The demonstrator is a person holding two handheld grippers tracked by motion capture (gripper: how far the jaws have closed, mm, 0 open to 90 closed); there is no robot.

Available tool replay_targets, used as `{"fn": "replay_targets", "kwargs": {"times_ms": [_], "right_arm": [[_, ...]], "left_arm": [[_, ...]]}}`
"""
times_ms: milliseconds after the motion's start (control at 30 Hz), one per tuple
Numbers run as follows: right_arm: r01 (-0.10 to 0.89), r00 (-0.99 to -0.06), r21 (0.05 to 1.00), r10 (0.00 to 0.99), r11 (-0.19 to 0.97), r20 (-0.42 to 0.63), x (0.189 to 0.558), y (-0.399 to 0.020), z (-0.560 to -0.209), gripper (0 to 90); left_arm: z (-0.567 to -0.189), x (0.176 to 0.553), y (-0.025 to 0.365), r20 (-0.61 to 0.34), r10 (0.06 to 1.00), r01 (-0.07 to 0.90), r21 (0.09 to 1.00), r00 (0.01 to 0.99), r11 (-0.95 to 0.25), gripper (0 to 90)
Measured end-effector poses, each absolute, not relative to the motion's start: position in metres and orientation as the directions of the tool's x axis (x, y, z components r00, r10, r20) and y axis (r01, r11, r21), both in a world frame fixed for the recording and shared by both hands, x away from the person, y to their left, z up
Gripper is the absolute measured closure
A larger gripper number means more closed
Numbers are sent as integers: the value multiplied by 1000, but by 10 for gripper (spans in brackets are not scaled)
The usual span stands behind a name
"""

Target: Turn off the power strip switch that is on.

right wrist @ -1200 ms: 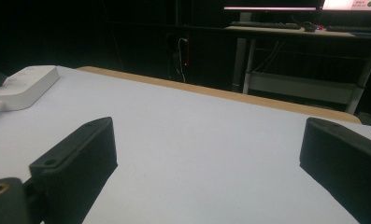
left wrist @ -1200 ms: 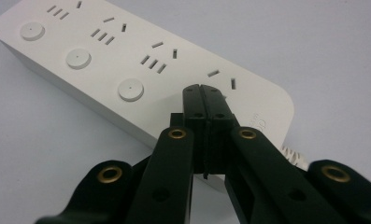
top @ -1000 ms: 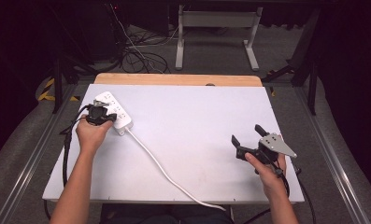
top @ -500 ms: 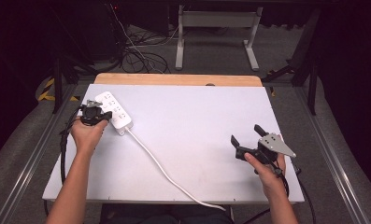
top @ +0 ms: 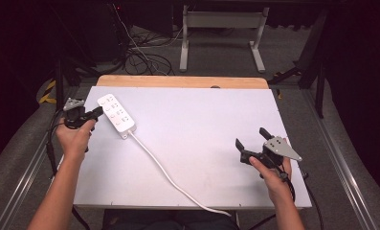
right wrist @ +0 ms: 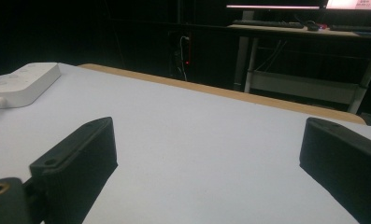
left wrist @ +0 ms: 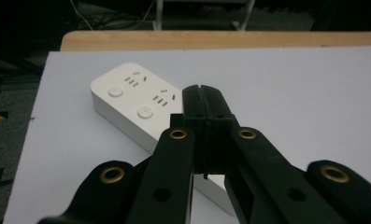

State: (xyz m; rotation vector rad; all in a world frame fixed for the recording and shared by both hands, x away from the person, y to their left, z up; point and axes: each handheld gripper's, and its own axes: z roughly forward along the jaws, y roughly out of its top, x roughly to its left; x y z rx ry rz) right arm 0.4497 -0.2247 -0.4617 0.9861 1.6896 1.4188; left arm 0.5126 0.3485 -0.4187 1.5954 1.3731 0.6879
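Observation:
A white power strip lies at the table's far left, and its white cord runs to the near edge. My left gripper is shut on nothing, with its tips just left of the strip. In the left gripper view the closed jaws sit in front of the strip, hiding its near part. My right gripper stands open at the near right, low over bare table. The right gripper view has its jaws wide apart and the strip far off at the left.
The white tabletop has a wooden strip along its far edge. Beyond it are cables on the floor and a metal stand. The space between the two grippers holds just the cord.
My left gripper has drawn back to the left, from over the power strip to beside its left edge. The right gripper has stayed put.

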Motion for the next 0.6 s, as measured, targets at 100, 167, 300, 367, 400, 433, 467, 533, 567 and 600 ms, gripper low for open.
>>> {"fn": "replay_targets", "kwargs": {"times_ms": [100,167,300,367,400,433,467,533,567,600], "right_arm": [[110,-458,988,888,105,-44,450,-224,-461,43],[109,-458,988,888,106,-44,450,-223,-461,43],[109,-459,988,887,108,-47,450,-223,-462,43],[108,-460,988,887,108,-46,450,-222,-461,43],[108,-461,988,886,107,-46,450,-222,-461,44],[107,-462,988,886,107,-46,450,-222,-461,43],[107,-462,989,886,106,-45,451,-222,-461,43],[107,-461,988,886,107,-46,450,-222,-461,43],[106,-462,989,886,107,-46,450,-222,-461,43],[106,-462,988,886,109,-48,450,-222,-461,43]], "left_arm": [[-412,501,350,-128,962,424,906,241,14,900],[-410,493,350,-123,963,399,917,241,18,900],[-404,477,351,-137,964,345,937,230,51,900],[-401,469,349,-130,965,320,946,229,52,900],[-401,464,347,-133,964,307,950,230,58,900],[-401,460,346,-136,964,297,953,229,64,900],[-401,456,344,-135,964,287,956,228,66,900],[-401,448,341,-128,965,271,960,227,64,900],[-401,445,339,-125,966,268,961,228,61,900],[-402,441,339,-120,967,265,963,225,58,900]]}}
